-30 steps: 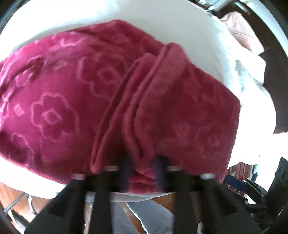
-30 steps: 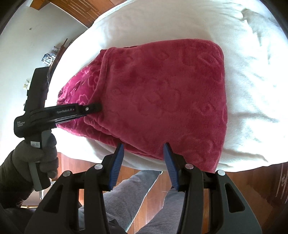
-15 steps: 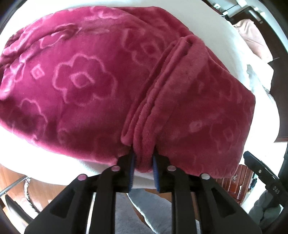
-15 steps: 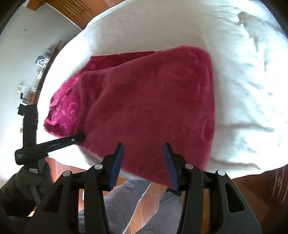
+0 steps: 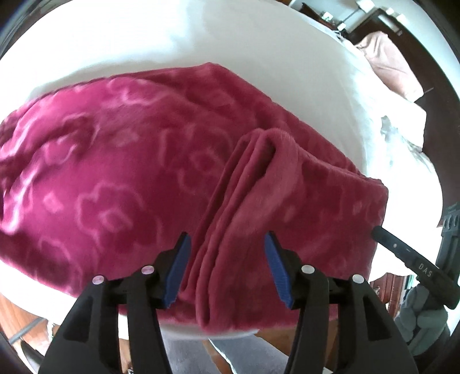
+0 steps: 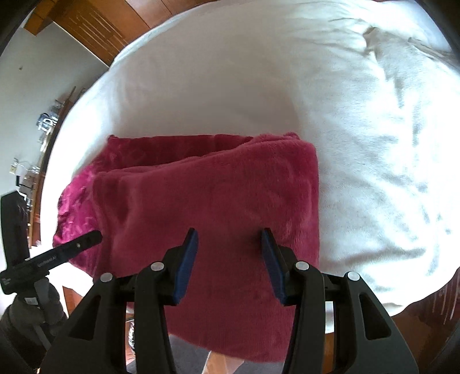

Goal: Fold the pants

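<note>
The pants are deep pink fleece with a pale flower pattern [image 5: 120, 184], folded into a thick stack on the white bed [image 5: 201, 43]. A folded hem ridge [image 5: 244, 201] runs toward my left gripper [image 5: 227, 267], which is open, its jaws either side of the ridge without gripping it. In the right wrist view the folded stack [image 6: 218, 201] lies at the bed's near edge, hanging slightly over it. My right gripper [image 6: 230, 264] is open and empty above the stack's near end. Each gripper shows in the other's view: the right one [image 5: 414, 264], the left one [image 6: 54, 256].
White bedding [image 6: 345, 115] spreads wide behind and right of the pants. A beige pillow [image 5: 388, 69] lies at the far right. Wooden floor [image 6: 425, 310] and the person's grey trousers [image 5: 238, 356] are below the bed edge. Wooden wardrobe [image 6: 95, 26] stands at the back.
My left gripper opened and let go of the folded hem ridge it was pinching. Both grippers pulled back slightly; the pants now lie folded on the bed.
</note>
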Tool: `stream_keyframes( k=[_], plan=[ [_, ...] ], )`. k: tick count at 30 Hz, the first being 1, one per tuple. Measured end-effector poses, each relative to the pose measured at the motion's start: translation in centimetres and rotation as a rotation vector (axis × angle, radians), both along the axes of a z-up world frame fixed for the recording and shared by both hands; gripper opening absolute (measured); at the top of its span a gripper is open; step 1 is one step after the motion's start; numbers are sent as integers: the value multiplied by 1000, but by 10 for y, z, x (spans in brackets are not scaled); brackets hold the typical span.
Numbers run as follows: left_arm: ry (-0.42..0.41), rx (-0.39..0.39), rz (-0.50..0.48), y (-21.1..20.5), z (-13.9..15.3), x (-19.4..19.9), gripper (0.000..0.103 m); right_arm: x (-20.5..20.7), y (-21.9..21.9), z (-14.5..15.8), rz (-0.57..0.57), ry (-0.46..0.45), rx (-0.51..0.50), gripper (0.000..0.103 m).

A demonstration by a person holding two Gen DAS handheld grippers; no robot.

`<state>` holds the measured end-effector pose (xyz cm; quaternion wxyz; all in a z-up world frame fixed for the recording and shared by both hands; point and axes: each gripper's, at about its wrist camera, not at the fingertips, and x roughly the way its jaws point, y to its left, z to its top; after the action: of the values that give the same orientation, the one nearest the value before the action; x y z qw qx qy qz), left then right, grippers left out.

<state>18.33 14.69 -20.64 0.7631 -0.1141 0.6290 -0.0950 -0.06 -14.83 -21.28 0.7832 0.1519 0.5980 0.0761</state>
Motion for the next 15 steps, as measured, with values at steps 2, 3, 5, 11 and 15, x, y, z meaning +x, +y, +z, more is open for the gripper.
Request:
stream_keyframes(
  k=[2,3,5,11,15],
  plan=[
    [8,11,-13,-15,-6,15,54,8,2,-12,-3,24,-19,47],
    [16,24,-24,-20,-12,22,54,10,2,-16,-4,33,-24,47],
    [32,44,-41,-25,-21,27,54,16,3,-25,-7,49,-35,48],
    [46,64,-86,-37,-38,38,62,26,5,-33,-17,67,-31,51],
    [51,52,-100,-40,-39,42,62,25,-2,-11,-49,28,3,51]
  ],
)
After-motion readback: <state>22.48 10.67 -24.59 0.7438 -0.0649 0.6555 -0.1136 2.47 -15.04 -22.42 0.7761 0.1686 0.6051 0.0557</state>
